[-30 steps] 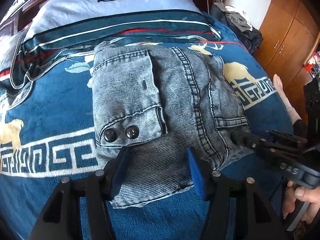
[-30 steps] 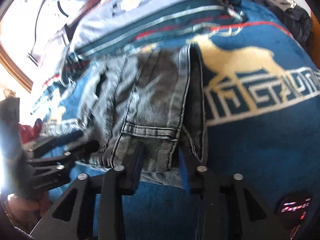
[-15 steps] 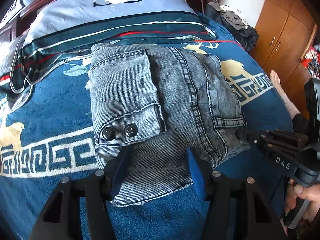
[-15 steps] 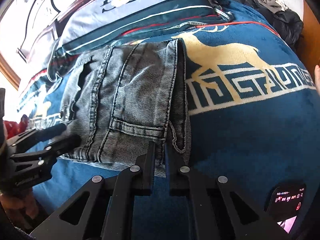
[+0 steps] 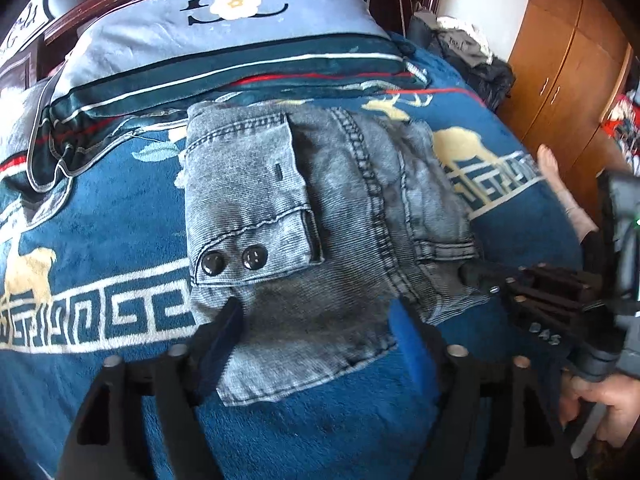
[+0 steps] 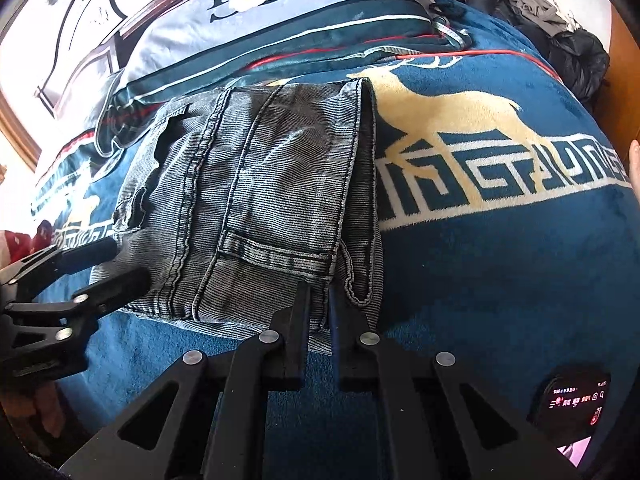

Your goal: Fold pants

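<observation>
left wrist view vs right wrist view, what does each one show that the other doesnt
Only the left wrist view shows the two dark snap buttons on the pocket flap, the wooden wardrobe and a bare foot.

Only the right wrist view shows a lit phone screen at lower right, and the right gripper shut on the near edge of the folded jeans.

Both show the jeans on the blue deer blanket, the pillow, and the left gripper, its jaws opening around the jeans' near edge.
</observation>
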`<action>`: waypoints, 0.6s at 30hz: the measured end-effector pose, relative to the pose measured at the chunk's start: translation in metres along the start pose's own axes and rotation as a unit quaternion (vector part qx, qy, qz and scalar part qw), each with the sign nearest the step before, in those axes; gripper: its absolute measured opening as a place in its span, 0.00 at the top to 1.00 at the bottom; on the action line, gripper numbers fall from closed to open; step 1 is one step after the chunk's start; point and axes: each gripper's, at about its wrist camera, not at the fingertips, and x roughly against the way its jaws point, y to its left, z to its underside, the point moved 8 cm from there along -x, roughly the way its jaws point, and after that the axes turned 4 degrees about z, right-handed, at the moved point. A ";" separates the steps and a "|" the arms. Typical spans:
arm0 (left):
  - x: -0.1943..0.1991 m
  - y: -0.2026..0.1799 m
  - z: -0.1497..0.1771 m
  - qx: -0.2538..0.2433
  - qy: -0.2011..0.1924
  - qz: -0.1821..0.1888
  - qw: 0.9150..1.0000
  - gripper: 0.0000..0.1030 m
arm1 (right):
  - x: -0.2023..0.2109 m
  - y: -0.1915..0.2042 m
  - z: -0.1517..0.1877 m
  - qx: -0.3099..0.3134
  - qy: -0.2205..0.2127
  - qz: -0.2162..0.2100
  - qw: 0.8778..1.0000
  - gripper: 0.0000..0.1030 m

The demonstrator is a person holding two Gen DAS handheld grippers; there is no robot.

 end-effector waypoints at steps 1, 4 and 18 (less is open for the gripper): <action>0.003 0.001 -0.001 0.004 -0.003 0.001 1.000 0.13 | 0.000 0.000 0.000 -0.001 0.000 -0.002 1.000 0.93; 0.011 0.007 -0.002 0.014 -0.016 -0.009 1.000 0.09 | 0.001 -0.001 0.000 -0.002 -0.003 -0.006 1.000 0.93; 0.032 0.059 -0.011 0.086 -0.054 -0.030 0.994 0.02 | 0.041 0.015 -0.012 0.027 -0.071 0.000 0.997 0.25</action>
